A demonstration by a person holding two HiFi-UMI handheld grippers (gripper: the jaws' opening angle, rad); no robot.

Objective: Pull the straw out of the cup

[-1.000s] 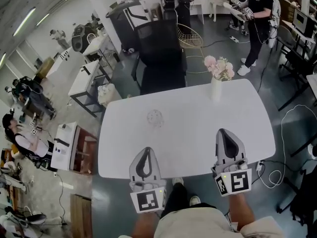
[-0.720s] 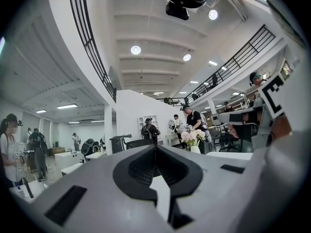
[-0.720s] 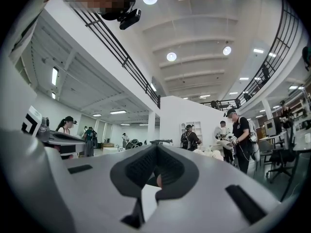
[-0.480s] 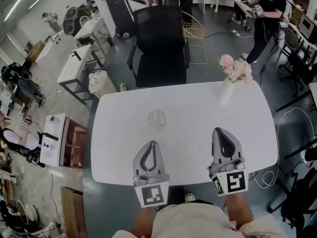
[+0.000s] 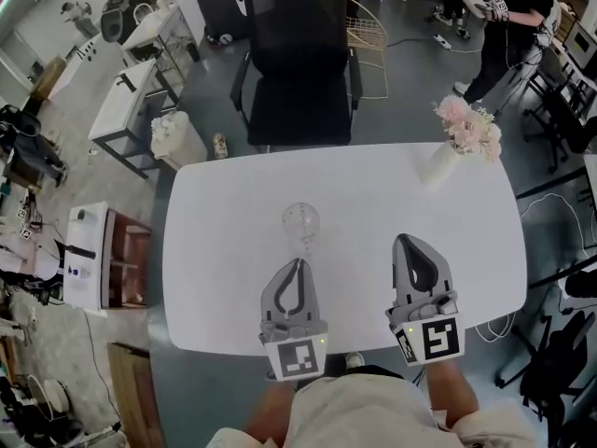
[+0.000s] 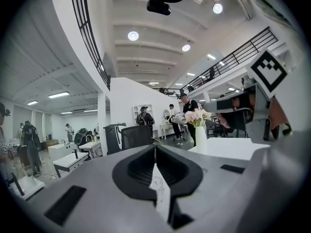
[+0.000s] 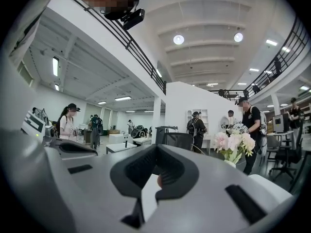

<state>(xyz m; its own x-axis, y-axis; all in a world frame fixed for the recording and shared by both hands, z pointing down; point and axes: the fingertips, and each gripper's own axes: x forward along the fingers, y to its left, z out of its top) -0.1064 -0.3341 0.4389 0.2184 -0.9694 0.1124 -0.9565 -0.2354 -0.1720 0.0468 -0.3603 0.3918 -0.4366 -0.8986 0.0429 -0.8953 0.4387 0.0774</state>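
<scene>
On the white table [image 5: 224, 278], just ahead of the left gripper [image 5: 298, 267], the clear cup [image 5: 300, 220] stands upright and alone. The left gripper's jaws are pressed together with nothing between them. Their tip is aimed at the cup and stops just short of it. The right gripper [image 5: 410, 245], well to the right of the cup, also has its jaws closed and holds nothing.

The likeliest trouble from here is a knock. The cup looks light and nothing steadies it, so a closed tip pushed on toward it could slide it or tip it over. Jaws that stay closed cannot take the straw at all, so they would have to part before reaching the rim. Pulling on the straw while the cup is unbraced could also drag the cup along or lift it off the table. The right gripper seems the natural one to hold the cup down.

As for containers, the cup is transparent. The straw should be inside it, but from the head view it is too thin and pale to make out, perhaps a faint line near the rim. Beyond the cup and to its right, near the table's far edge, a white vase [image 5: 437, 164] holds pink flowers [image 5: 471, 127], well apart from both grippers.
</scene>
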